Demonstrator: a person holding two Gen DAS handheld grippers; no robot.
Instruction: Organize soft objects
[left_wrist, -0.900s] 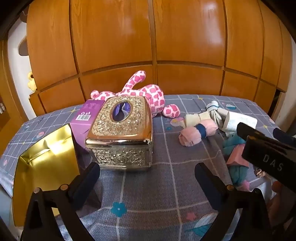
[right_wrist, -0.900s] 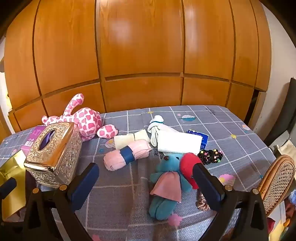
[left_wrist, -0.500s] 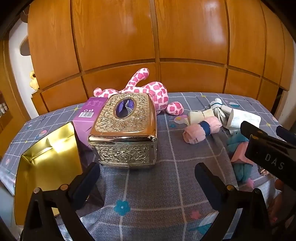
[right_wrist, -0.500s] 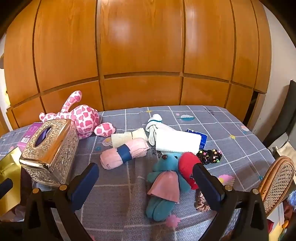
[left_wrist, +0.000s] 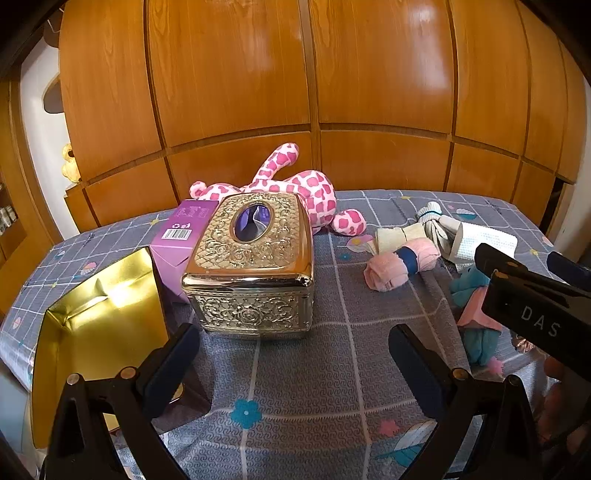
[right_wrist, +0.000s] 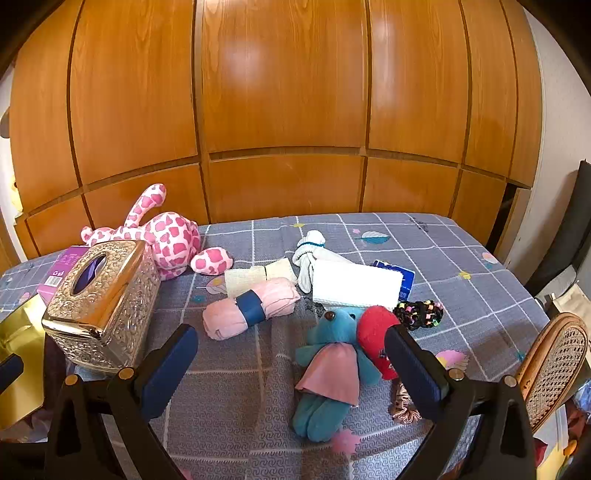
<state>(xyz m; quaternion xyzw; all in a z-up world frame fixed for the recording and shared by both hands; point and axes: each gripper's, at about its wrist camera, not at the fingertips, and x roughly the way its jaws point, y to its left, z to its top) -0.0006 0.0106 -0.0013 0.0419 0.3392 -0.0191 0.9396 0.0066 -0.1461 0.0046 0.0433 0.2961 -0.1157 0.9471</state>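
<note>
Soft toys and rolled cloths lie scattered on the grey checked bedspread (right_wrist: 461, 258), none yet gathered. A pink giraffe (right_wrist: 168, 240) lies at left centre of the right view against the gold tissue box (right_wrist: 99, 302); the pink roll (right_wrist: 251, 308) is mid-frame, the white towel (right_wrist: 356, 286) right of it, and the blue doll (right_wrist: 328, 365) sits low, just ahead of the right gripper (right_wrist: 290, 356). Both that one and the left gripper (left_wrist: 293, 354) stand wide with nothing between the jaws.

A likely first pick is the doll: come down over its body rather than a limb, close on the thickest part so the plush does not slip, and keep clear of the red piece (right_wrist: 375, 336) touching it. The left tool would do better on the roll than on the hard box.

Where the things should go is unclear; a gold bag (left_wrist: 99, 321) at lower left of the left view is cut off. The doll's far side is hidden there by the other tool, and small dark items beside the towel are hard to make out.
</note>
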